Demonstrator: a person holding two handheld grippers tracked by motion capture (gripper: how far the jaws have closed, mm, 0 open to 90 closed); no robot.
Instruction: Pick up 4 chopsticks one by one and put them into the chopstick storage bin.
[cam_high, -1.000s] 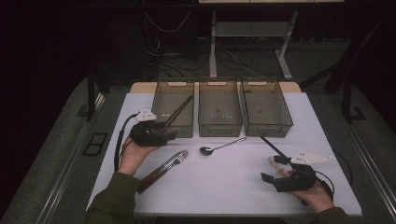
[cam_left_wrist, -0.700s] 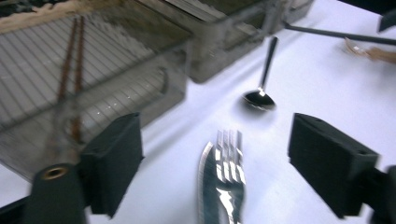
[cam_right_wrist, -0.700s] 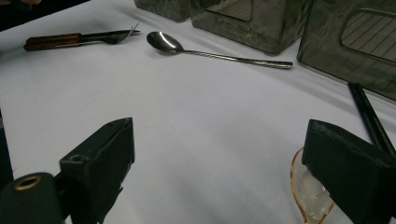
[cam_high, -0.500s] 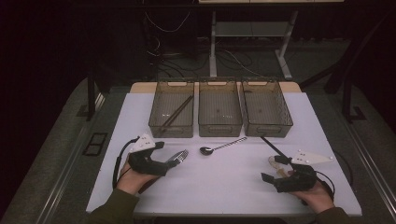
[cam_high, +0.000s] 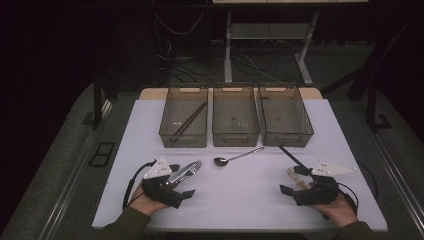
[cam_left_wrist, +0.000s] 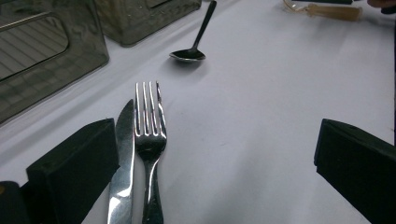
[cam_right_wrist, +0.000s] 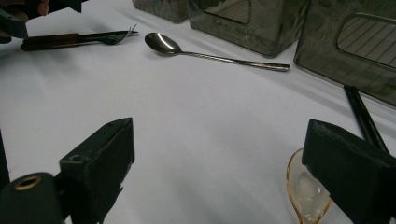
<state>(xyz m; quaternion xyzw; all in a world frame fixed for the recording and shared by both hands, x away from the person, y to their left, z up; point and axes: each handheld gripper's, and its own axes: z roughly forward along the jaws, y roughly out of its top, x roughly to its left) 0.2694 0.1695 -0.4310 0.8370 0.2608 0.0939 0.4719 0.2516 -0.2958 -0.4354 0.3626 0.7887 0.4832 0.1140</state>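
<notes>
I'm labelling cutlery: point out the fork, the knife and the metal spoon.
fork (cam_left_wrist: 149, 122), left gripper view, base of the tines.
knife (cam_left_wrist: 124, 140), left gripper view, blade.
metal spoon (cam_right_wrist: 161, 43), right gripper view, bowl.

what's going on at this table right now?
A person is sorting cutlery into three bins with a claw in each hand. A pair of chopsticks already lies in the left bin. The left claw, its jaws just opened wide, hovers at the fork and knife, gripping neither. The right claw waits open near an amber spoon and a black stick. A metal spoon lies mid-table.
</notes>
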